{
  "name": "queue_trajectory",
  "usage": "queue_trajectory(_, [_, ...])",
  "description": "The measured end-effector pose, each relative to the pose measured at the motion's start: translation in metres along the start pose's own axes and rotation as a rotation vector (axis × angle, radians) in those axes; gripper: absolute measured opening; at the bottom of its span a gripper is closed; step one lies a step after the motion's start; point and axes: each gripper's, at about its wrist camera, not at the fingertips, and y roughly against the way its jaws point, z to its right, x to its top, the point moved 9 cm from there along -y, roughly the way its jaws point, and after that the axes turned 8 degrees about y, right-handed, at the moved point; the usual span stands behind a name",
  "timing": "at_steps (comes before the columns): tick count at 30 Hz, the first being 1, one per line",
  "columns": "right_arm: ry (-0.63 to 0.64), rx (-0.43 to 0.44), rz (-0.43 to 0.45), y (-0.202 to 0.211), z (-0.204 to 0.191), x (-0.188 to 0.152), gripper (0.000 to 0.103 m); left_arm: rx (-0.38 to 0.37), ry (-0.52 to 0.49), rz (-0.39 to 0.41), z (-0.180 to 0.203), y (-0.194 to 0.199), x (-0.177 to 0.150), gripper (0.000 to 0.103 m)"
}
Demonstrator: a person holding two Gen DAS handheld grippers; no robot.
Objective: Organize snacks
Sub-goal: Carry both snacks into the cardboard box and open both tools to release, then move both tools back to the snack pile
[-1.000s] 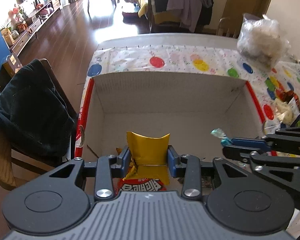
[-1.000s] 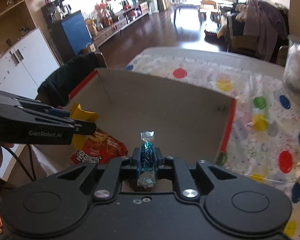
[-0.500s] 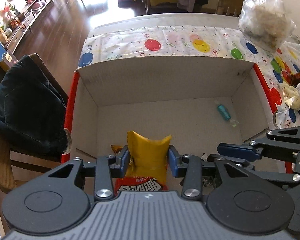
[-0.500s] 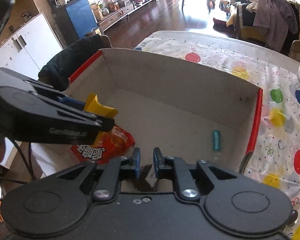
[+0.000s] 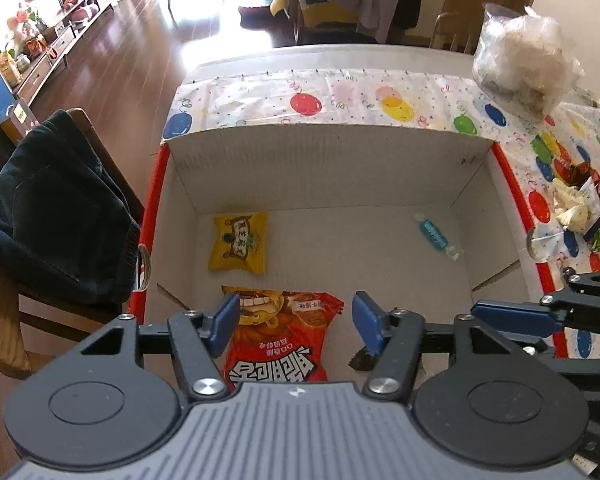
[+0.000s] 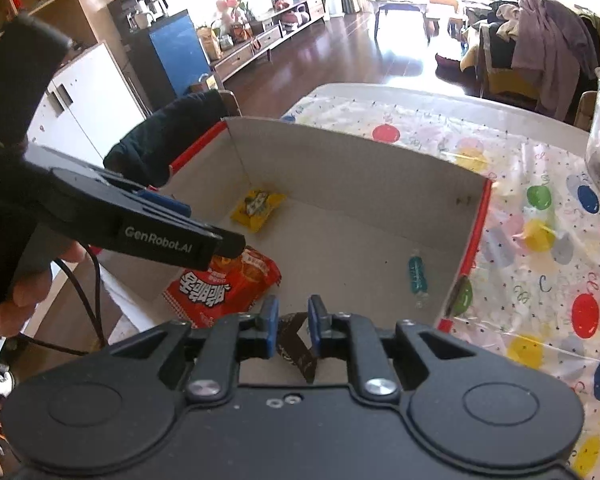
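Observation:
A cardboard box with red edges sits on the table; it also shows in the right wrist view. Inside lie a yellow snack packet, a red snack bag, a blue wrapped candy and a dark brown wrapper. My left gripper is open and empty above the red bag. My right gripper is open and empty over the box's near edge, above the brown wrapper.
More snacks lie on the balloon-print tablecloth right of the box. A clear bag of white stuff stands at the far right. A chair with a dark jacket is left of the box.
My left gripper opened and the yellow packet dropped into the box's far left. Earlier my right gripper released the blue candy, which lies in the box.

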Motion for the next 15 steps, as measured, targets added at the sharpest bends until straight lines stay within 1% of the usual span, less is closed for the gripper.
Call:
queue_trajectory(5, [-0.015, -0.011, 0.033, 0.018, 0.003, 0.002, 0.018, -0.02, 0.007, 0.049, 0.004, 0.018, -0.002, 0.061])
queue_trajectory(9, [-0.038, -0.007, 0.056, 0.029, 0.008, 0.001, 0.022, -0.025, 0.001, 0.104, 0.013, 0.035, -0.002, 0.065])
queue_trajectory(12, [-0.054, -0.01, 0.08, 0.04, 0.012, 0.0, 0.027, -0.04, -0.005, 0.147, 0.023, 0.05, -0.002, 0.065])
queue_trajectory(13, [-0.059, -0.012, 0.09, 0.044, 0.014, 0.0, 0.033, -0.043, -0.008, 0.161, 0.026, 0.054, -0.002, 0.066])
queue_trajectory(14, [-0.064, -0.015, 0.102, 0.049, 0.016, -0.001, 0.041, -0.048, -0.012, 0.173, 0.029, 0.058, -0.003, 0.067])
queue_trajectory(15, [-0.067, -0.018, 0.111, 0.053, 0.017, -0.001, 0.046, -0.055, -0.017, 0.187, 0.034, 0.063, -0.003, 0.069])
